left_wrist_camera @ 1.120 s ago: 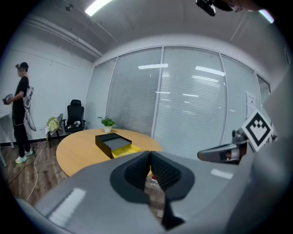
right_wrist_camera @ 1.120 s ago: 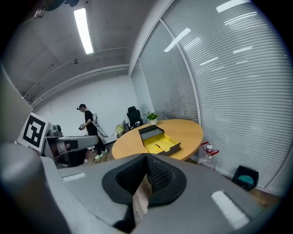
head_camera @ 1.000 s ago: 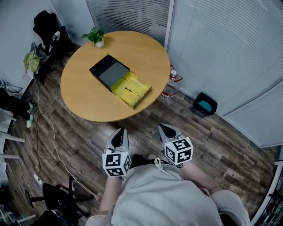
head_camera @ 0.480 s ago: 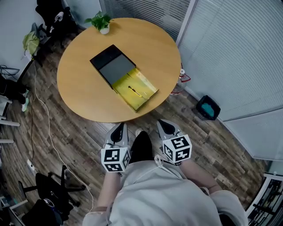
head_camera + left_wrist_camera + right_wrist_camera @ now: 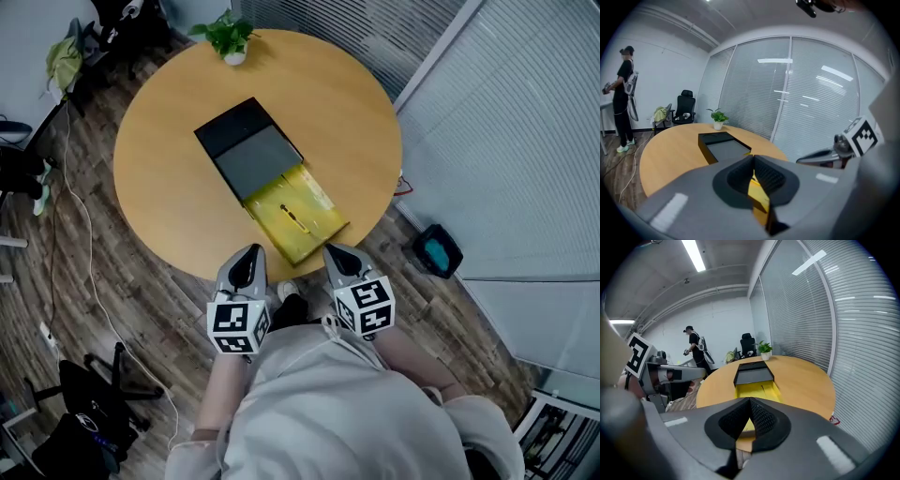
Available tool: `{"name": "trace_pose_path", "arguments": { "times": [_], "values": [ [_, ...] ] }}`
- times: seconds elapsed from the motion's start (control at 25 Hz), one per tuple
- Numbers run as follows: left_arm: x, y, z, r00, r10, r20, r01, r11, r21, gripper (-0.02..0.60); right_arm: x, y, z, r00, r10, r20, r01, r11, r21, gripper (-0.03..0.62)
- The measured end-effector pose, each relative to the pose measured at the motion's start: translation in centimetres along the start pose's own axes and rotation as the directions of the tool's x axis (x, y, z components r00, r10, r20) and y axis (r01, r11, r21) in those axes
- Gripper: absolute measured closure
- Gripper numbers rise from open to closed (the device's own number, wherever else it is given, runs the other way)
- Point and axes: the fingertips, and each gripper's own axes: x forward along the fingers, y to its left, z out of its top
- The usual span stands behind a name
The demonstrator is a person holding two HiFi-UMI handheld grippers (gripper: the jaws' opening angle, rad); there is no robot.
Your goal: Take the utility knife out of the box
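The utility knife (image 5: 293,218) lay as a thin dark shape in the yellow tray (image 5: 321,208), which stuck out of the black box (image 5: 246,145) toward the bottom of the head view. The box sat near the middle of the round wooden table (image 5: 169,187), with a potted plant (image 5: 231,37) at the table's far edge, at the top of the frame. Just below the table's near edge, both grippers pointed at the tray without touching it. The left gripper (image 5: 249,253) had its jaws clenched on nothing; the right gripper (image 5: 335,251) was likewise clenched and empty.
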Motion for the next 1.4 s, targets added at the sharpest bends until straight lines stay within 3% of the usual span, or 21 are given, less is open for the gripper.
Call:
{"name": "trace_pose_path", "arguments": {
  "times": [0.2,0.44,0.52,0.8,1.0,1.24,1.4],
  "values": [
    [2.3,3.0,0.3,0.999,0.033,0.017,-0.033,0.999,-0.015,0.575,4.7,-0.3,0.8,0.999,0.027,-0.042,-0.03,0.998,-0.061,0.594],
    [2.3,6.3,0.7,0.996,0.079,0.048,-0.075,0.995,-0.065,0.575,9.9,0.9,0.3,0.982,0.088,-0.165,-0.11,0.986,-0.129,0.59],
    [2.9,7.7,0.6,0.994,0.1,0.046,-0.095,0.992,-0.087,0.575,12.4,0.9,-0.2,0.968,0.102,-0.23,-0.138,0.979,-0.15,0.504],
    [4.4,12.0,-1.6,0.986,0.167,0.008,-0.163,0.974,-0.158,0.575,18.9,0.3,-3.4,0.897,0.075,-0.436,-0.178,0.964,-0.199,0.476],
    [5.1,14.0,-3.7,0.978,0.206,-0.037,-0.209,0.959,-0.189,0.575,21.4,-0.5,-5.2,0.849,0.052,-0.525,-0.179,0.965,-0.193,0.479],
    [5.2,14.9,-4.8,0.973,0.224,-0.06,-0.231,0.949,-0.213,0.575,22.7,-0.7,-5.9,0.821,0.023,-0.57,-0.167,0.965,-0.202,0.517],
    [5.2,15.1,-5.1,0.972,0.225,-0.069,-0.234,0.945,-0.226,0.575,22.8,-0.5,-6.0,0.818,0.023,-0.575,-0.19,0.954,-0.231,0.522]
  ]
}}
